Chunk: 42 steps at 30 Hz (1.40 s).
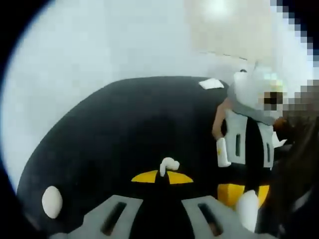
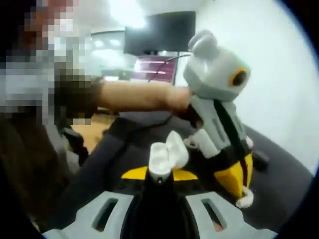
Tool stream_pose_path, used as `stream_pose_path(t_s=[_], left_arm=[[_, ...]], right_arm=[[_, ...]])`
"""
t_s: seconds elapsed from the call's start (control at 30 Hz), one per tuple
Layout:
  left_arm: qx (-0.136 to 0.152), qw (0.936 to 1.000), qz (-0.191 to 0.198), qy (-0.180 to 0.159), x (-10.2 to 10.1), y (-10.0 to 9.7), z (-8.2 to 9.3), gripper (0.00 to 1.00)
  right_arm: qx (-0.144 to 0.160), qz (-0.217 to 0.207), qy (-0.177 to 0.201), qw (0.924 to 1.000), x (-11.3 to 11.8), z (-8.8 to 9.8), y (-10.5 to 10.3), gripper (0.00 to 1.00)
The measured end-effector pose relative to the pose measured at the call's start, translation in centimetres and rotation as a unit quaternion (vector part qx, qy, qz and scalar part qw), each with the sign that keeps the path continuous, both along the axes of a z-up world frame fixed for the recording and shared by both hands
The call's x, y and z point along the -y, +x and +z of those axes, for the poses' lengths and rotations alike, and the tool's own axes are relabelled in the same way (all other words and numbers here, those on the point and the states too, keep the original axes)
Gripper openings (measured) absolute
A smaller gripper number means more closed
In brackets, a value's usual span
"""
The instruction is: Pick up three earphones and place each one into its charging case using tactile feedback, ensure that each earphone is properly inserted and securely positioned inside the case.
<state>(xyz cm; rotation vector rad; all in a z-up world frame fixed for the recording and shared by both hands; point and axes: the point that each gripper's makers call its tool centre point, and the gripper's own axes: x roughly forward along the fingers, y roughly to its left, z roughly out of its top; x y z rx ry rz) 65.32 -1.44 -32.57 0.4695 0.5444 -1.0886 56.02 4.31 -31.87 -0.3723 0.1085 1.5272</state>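
Grey tongs (image 1: 162, 186) with slotted jaws and yellow tips; matching grey tongs (image 2: 159, 174), black between jaws; dark sleeve (image 2: 75, 97) at nine o'clock.

An earphone (image 1: 168, 165) sits pinched at the tip of my left tool (image 1: 162, 177), above the counter (image 1: 109, 129). My right tool (image 1: 247, 149) stands to its right, beside it. A case (image 1: 52, 201) lies on the counter at left, near me; a flat card (image 1: 211, 83) lies at the far edge. My right tool (image 2: 159, 172) holds an open charging case (image 2: 167, 152), the left tool (image 2: 219, 129) just behind it to the right.
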Motion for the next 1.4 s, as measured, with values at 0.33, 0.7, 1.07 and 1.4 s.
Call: stream_pose_path(t_s=[0.33,0.7,1.07,1.4], left_arm=[[-0.026,0.9975,0.017,-0.063,-1.5,0.2,3.3,0.13],[-0.016,0.9942,0.104,-0.023,-14.1,3.9,5.3,0.08],[0.011,0.998,0.035,0.052,-15.5,4.6,1.4,0.09],[0.027,0.9751,-0.084,0.203,-15.3,4.8,0.2,0.07]], right_arm=[[0.001,0.0,0.001,1.0,-0.1,0.1,0.0,0.18],[0.005,0.0,0.001,1.0,-0.1,0.1,0.1,0.18],[0.013,-0.001,0.001,0.9999,-0.1,0.1,0.3,0.18],[0.012,0.001,0.001,0.9999,-0.1,0.0,0.3,0.18]])
